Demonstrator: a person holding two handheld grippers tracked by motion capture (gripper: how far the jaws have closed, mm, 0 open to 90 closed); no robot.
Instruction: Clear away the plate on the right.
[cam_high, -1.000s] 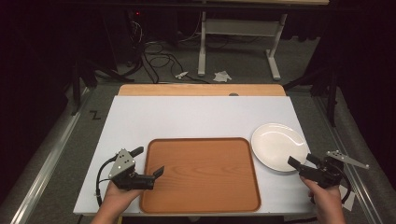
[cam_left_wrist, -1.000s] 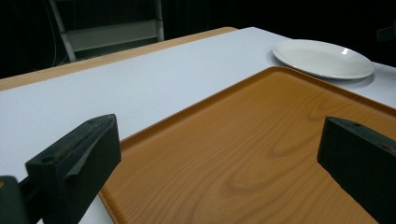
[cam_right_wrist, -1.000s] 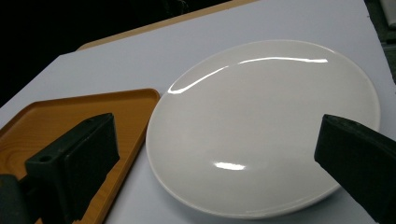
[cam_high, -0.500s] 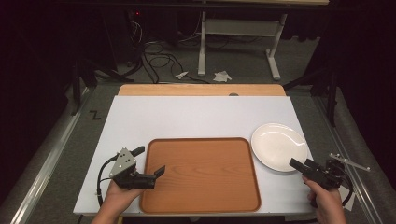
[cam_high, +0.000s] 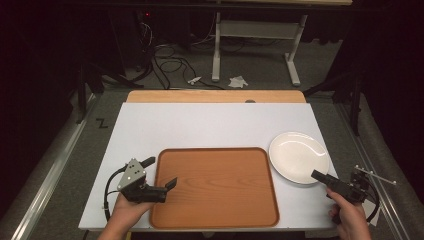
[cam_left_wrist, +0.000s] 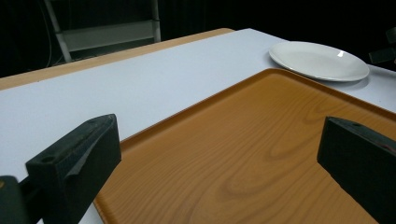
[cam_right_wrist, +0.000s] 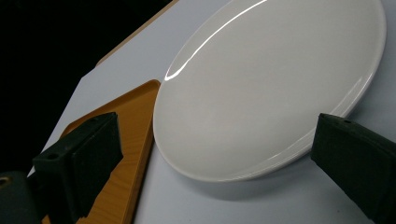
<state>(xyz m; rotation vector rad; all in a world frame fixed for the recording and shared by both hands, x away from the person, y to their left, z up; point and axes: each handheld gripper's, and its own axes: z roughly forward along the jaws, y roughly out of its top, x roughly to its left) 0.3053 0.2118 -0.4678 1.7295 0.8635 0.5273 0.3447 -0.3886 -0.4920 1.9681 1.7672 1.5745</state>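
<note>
Empty white plate lies flat, seemingly just beside the wooden tray.

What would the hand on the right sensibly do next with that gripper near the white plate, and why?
Probably ease the right gripper forward so its jaws straddle the near rim of the white plate. Its jaws stand open and point at the plate, just short of it, and the plate lies flat on the table beside the empty wooden tray. The left gripper waits open at the tray's edge.

White table bearing wooden tray and white plate (seemingly empty).
</note>
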